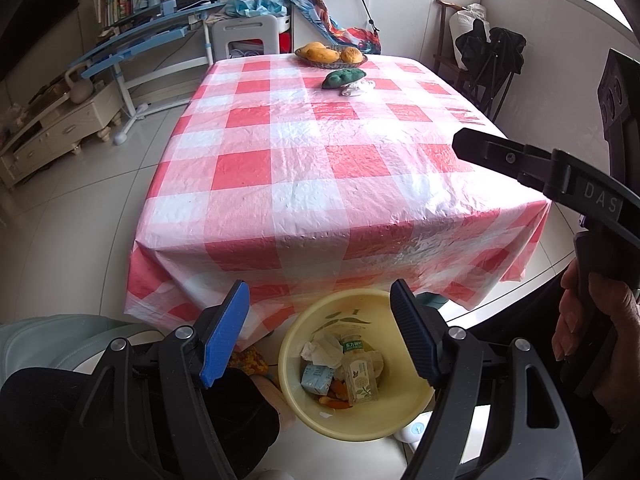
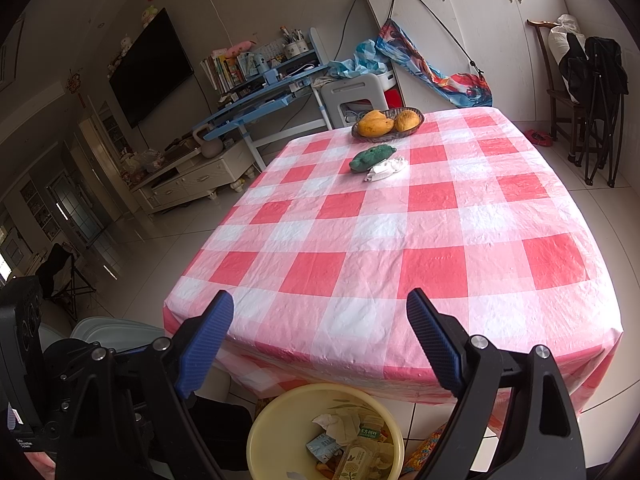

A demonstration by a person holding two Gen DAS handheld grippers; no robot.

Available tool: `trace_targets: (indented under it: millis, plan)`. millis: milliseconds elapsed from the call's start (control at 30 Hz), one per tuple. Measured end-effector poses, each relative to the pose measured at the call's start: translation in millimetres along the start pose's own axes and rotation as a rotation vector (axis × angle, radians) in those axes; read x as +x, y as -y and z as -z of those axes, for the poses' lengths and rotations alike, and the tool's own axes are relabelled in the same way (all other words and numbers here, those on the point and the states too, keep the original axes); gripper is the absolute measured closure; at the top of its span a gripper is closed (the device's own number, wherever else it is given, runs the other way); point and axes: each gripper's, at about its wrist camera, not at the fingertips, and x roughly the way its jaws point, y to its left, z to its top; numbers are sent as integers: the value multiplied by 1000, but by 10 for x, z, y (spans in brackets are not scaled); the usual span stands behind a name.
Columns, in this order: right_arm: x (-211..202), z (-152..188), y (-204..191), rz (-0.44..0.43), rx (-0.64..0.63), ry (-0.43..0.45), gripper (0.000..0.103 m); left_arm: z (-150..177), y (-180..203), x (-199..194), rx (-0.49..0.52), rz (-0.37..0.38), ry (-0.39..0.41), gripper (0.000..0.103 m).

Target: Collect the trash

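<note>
"DAS" on right tongs point(image 1: 460, 142), green-labelled bottle point(image 1: 360, 376) in yellow bin point(image 1: 404, 420)

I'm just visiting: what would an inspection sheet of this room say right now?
Surface: checked tablecloth, nearly bare.
Job's things: yellow bin on the floor holds a bottle, carton and tissue; white wad beside a green object on the table.
Clutter: fruit basket.
Grippers: left hand-held gripper and right hand-held gripper open, empty.
Cables: one on the far desk.
Surroundings: television, cabinets, chair.
</note>
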Motion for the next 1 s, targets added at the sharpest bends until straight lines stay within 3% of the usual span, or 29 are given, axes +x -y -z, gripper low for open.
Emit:
trace_targets:
  millis: [1000]
  plan:
    - [6, 7, -3, 2, -2, 1, 18, -31, -22, -17, -9, 1, 8, 33]
